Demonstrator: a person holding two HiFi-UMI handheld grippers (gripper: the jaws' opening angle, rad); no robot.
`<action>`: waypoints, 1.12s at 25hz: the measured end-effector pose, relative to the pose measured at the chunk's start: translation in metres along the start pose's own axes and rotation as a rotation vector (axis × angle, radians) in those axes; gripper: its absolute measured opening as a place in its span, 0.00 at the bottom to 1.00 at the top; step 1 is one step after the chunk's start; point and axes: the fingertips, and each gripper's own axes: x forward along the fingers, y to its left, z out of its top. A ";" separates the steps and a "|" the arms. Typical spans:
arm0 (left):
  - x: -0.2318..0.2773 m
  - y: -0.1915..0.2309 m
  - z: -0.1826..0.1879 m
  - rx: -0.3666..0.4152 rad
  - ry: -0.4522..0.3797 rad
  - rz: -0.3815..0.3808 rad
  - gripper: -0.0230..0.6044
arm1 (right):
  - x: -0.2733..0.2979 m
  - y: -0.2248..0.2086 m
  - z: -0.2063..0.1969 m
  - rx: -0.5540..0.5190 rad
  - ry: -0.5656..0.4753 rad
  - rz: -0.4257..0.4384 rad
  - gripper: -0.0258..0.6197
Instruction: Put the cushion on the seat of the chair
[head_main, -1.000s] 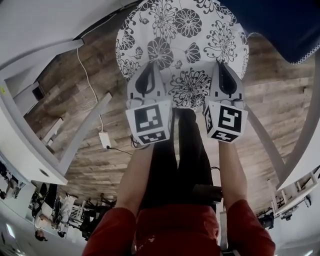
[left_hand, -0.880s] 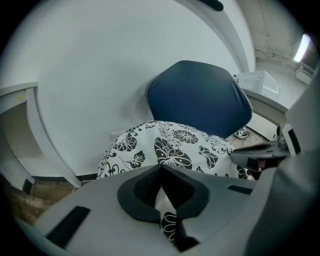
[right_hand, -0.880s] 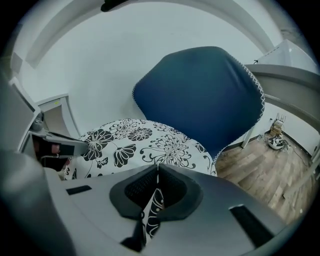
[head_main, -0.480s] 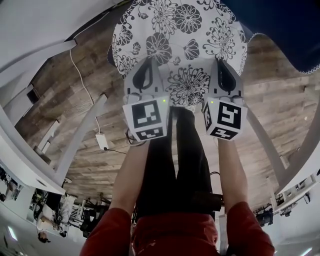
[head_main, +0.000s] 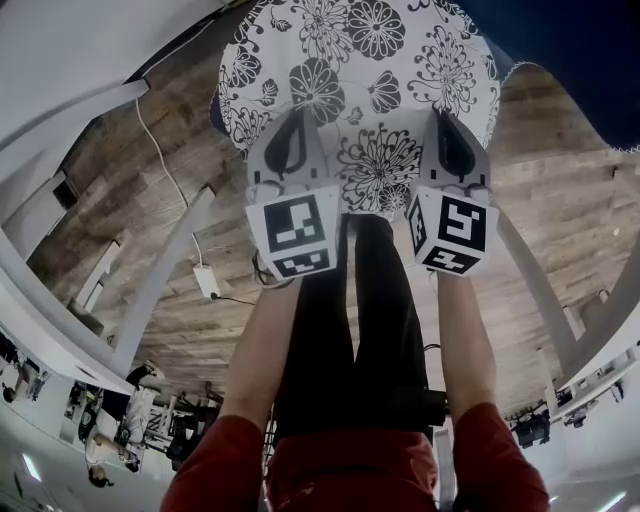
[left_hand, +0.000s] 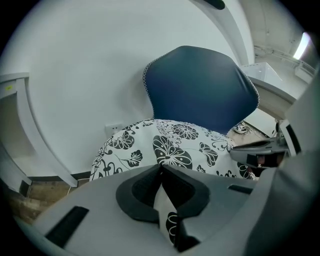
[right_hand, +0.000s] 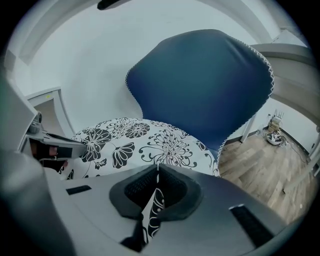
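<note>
Head view down onto floral cushion (head_main: 360, 70), pinched at its near hem by left gripper (head_main: 292, 140) and right gripper (head_main: 448, 140), both clamped tight on folds of fabric, set apart along that edge. Held above wood floor (head_main: 170, 200), far rim close against navy chair (right_hand: 200, 85); touching or not, cannot tell. Flanked at left by slanted white leg (head_main: 160, 270), well clear of the rim. Backed by white wall (left_hand: 75, 75).
</note>
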 end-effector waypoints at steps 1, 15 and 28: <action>0.000 0.000 -0.001 0.004 0.001 0.003 0.09 | 0.001 0.000 -0.001 0.001 0.002 -0.001 0.09; -0.001 0.001 0.000 0.006 -0.003 0.041 0.24 | 0.003 -0.002 -0.003 0.010 0.019 -0.006 0.19; -0.015 0.001 0.013 0.010 -0.041 0.050 0.26 | -0.009 0.004 0.013 0.000 -0.026 0.007 0.21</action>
